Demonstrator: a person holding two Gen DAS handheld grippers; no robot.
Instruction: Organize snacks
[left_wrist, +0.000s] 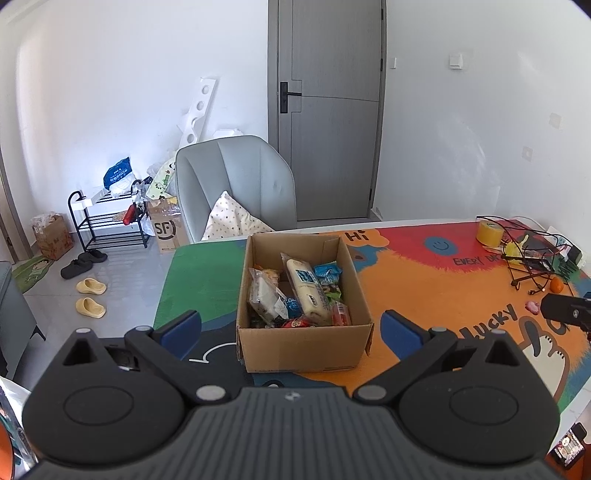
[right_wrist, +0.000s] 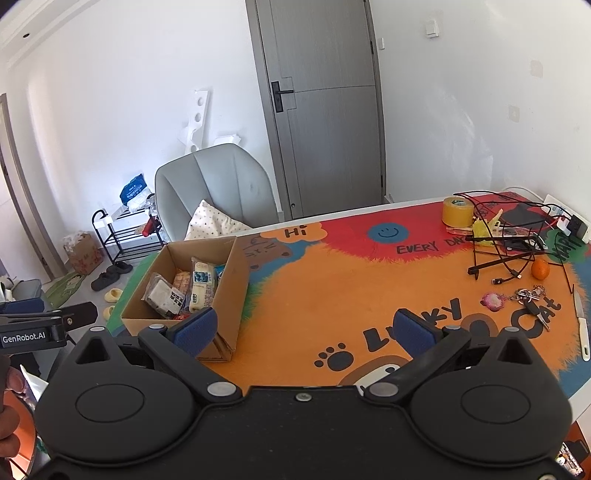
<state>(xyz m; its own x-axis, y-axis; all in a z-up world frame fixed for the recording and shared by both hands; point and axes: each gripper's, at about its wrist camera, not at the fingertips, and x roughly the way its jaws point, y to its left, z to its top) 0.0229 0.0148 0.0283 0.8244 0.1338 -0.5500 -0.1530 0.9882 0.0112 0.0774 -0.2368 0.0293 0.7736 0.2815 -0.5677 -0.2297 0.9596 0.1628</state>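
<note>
An open cardboard box (left_wrist: 303, 347) stands on the colourful table mat (left_wrist: 436, 291), with several wrapped snacks inside, among them a long pale packet (left_wrist: 306, 291) and a clear bag (left_wrist: 264, 299). My left gripper (left_wrist: 291, 330) hovers open just in front of the box, its blue pads either side of the near wall, empty. In the right wrist view the same box (right_wrist: 236, 280) sits at the left, and my right gripper (right_wrist: 304, 332) is open over the orange mat (right_wrist: 332, 295), holding nothing. Its left pad (right_wrist: 195, 330) overlaps the box's near corner.
At the table's far right lie a yellow tape roll (right_wrist: 458, 211), tangled black cables (right_wrist: 506, 243), an orange fruit (right_wrist: 540, 268), keys (right_wrist: 528, 297) and a white knife (right_wrist: 581, 326). A grey chair (left_wrist: 236, 184) with a pillow stands behind the table; a shoe rack (left_wrist: 107, 221) and slippers are on the floor left.
</note>
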